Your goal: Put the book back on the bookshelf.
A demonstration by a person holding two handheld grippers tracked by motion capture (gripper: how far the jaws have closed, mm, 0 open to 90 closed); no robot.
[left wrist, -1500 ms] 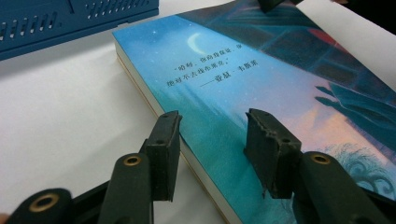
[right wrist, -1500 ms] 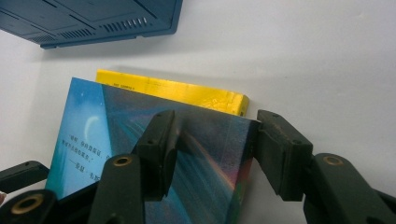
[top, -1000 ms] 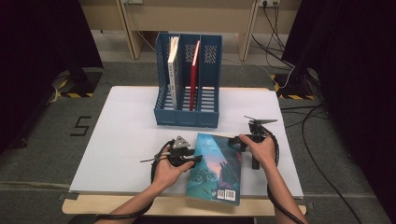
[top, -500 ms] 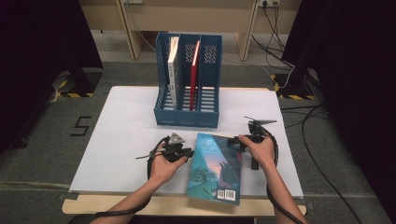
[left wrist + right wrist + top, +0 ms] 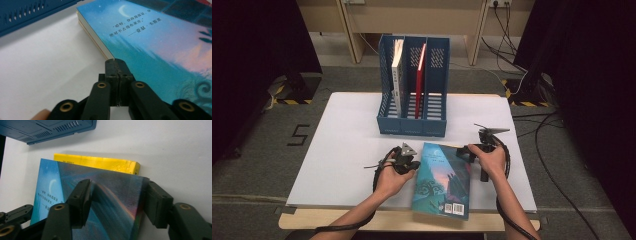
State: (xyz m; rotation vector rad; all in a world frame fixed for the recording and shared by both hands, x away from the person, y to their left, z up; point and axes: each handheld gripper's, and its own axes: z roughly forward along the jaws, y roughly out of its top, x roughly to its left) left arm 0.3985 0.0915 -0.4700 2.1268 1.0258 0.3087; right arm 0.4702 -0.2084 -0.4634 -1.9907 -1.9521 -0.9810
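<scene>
Room: grey carpet floor (image 5: 257, 165), black curtains at both sides, wooden furniture behind. Surface: white table (image 5: 342, 150), wooden front edge. On it: blue file rack (image 5: 413, 87) holding two upright books; blue book (image 5: 443, 180) flat near the front edge, lying on a yellow book (image 5: 100, 164). Left gripper (image 5: 115, 61) clenched empty, tips at the blue book's edge. Right gripper (image 5: 116, 200) straddles the blue book's corner, jaws just closing.
</scene>
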